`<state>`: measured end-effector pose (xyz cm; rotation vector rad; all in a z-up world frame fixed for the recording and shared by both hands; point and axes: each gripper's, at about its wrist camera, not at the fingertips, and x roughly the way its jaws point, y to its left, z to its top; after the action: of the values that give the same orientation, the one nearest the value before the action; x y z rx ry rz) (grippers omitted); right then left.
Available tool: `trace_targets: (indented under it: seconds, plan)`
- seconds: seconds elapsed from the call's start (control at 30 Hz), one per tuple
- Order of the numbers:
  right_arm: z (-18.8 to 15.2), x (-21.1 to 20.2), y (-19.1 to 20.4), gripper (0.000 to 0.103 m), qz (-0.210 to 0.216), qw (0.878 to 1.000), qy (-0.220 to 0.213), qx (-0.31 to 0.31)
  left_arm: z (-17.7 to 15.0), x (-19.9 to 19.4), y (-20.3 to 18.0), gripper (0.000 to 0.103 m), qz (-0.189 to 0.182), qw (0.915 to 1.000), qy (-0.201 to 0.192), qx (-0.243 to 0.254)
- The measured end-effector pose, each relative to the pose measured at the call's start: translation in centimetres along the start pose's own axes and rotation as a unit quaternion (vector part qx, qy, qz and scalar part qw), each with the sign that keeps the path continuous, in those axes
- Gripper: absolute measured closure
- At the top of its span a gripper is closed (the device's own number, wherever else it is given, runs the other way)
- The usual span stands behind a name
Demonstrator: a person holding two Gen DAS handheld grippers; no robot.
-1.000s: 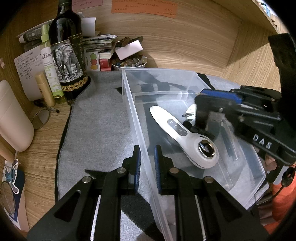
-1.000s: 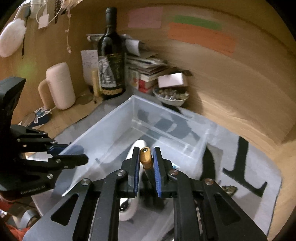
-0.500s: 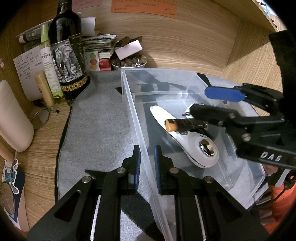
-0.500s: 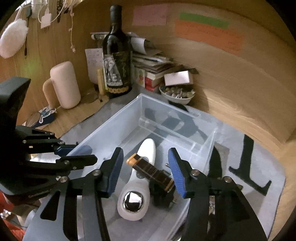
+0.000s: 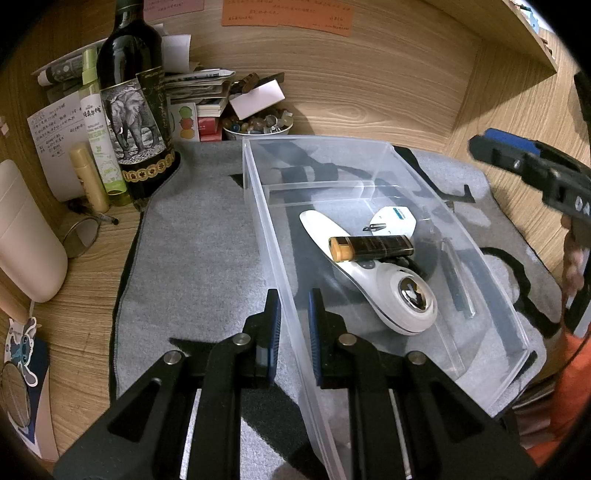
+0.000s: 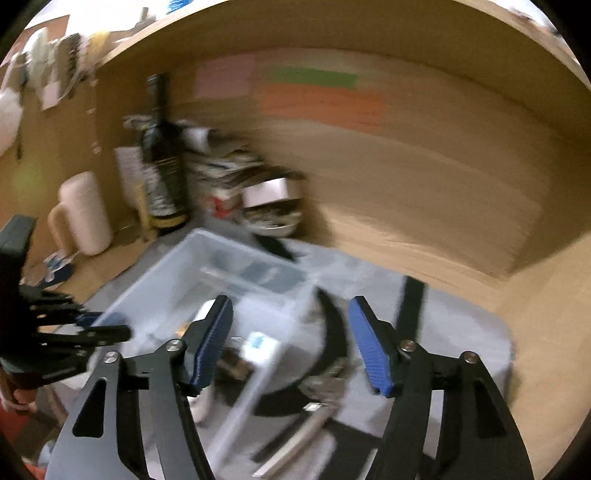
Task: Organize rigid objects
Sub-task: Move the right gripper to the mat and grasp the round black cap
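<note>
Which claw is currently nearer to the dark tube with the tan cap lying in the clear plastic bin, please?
Left. The left claw is clamped on the clear plastic bin's near wall, just short of the dark tube. The right claw, jaws opening and empty, is off past the bin's far side.

Wine bottle point(image 5: 135, 110) w/ elephant label stood upright at back left, on corner of grey mat point(image 5: 199, 258). Green spray bottle point(image 5: 101, 136) & small beige tube point(image 5: 88, 177) just beside it, left side. Handwritten note point(image 5: 51, 136) leaned behind them. Cream jug point(image 5: 26, 236) at far left on wooden desk point(image 5: 85, 310). Bowl of beads point(image 5: 258, 123) near back wall, next to stack of books & papers point(image 5: 201, 92). Orange sticky notes point(image 5: 286, 14) were on wall. Right view too blurred for more detail.
</note>
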<state>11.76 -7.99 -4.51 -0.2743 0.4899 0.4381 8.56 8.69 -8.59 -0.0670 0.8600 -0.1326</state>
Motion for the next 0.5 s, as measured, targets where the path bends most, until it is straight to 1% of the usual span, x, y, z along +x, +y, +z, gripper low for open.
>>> trace_targets:
  seconds: [0.07, 0.17, 0.23, 0.37, 0.5]
  plan:
    - [-0.2, -0.1, -1.6, 0.034, -0.016, 1.000, -0.001, 0.017, 0.0, 0.0, 0.0, 0.089, 0.000, 1.0000, 0.000, 0.000]
    - [-0.7, 0.2, -3.9, 0.033, -0.041, 0.998, 0.007, 0.038, 0.0, 0.0, 0.0, 0.089, 0.000, 1.0000, 0.000, 0.000]
    - [-1.3, 0.8, -5.4, 0.033, -0.052, 0.997, 0.021, 0.051, 0.0, 0.0, 0.0, 0.089, 0.000, 1.0000, 0.000, 0.000]
    - [-2.5, 2.7, -7.1, 0.033, -0.068, 0.994, 0.050, 0.064, 0.0, 0.0, 0.0, 0.089, 0.000, 1.0000, 0.000, 0.000]
    - [-3.7, 4.8, -8.3, 0.033, -0.068, 0.991, 0.078, 0.081, 0.0, 0.0, 0.0, 0.089, 0.000, 1.0000, 0.000, 0.000]
